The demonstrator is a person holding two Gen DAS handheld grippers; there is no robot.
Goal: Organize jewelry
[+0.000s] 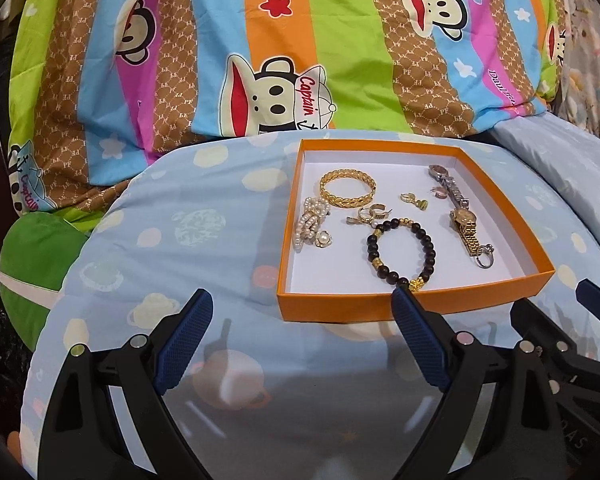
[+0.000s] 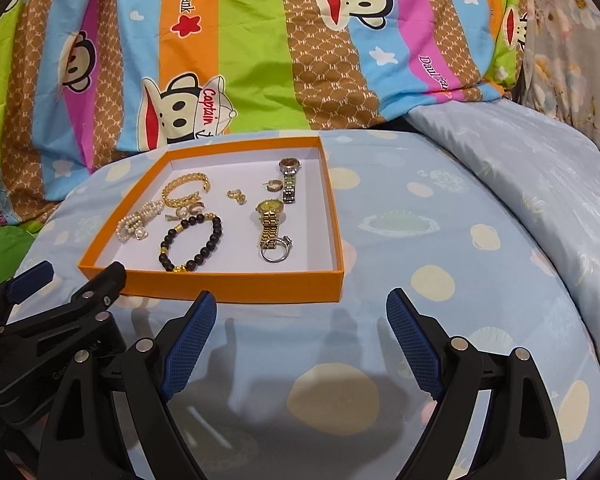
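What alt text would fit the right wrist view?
An orange tray on a blue cloth holds two watches, a black bead bracelet, a gold bangle, pearls and rings. The right gripper hovers open before it.

- The pale blue sheet (image 1: 172, 248) with cream dots and planet prints covers the surface in front of me.
- Behind it I see a striped quilt (image 1: 340, 60) printed with cartoon monkeys.
- A grey floral fabric (image 2: 568, 40) shows at my far right.
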